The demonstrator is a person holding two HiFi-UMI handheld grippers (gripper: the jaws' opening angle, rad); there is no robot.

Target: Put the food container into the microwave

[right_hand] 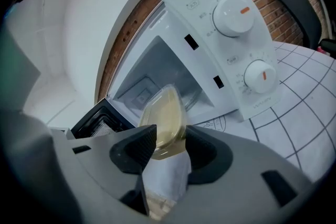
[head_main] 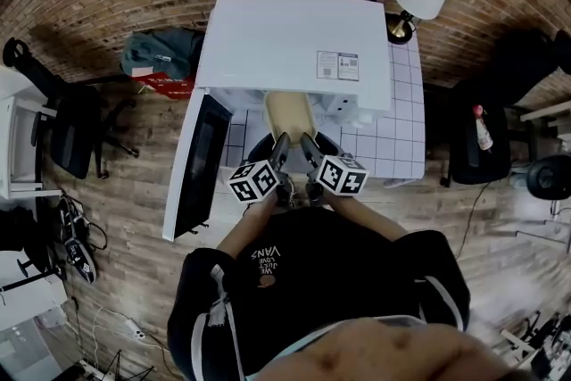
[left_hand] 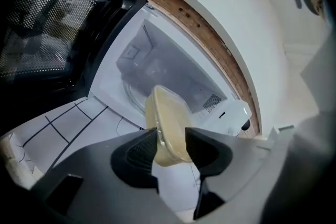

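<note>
Tools [head_main: 280,141] [head_main: 309,141] dip — perhaps — clamping container [head_main: 290,113].

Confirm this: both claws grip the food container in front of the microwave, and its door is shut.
Not quite: the door stands open, swung out to the left, as the head view shows. The left claw and right claw do grip the food container in front of the microwave.

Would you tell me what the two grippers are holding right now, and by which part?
Both the left gripper and right gripper clamp the food container by its near end, side by side.
</note>
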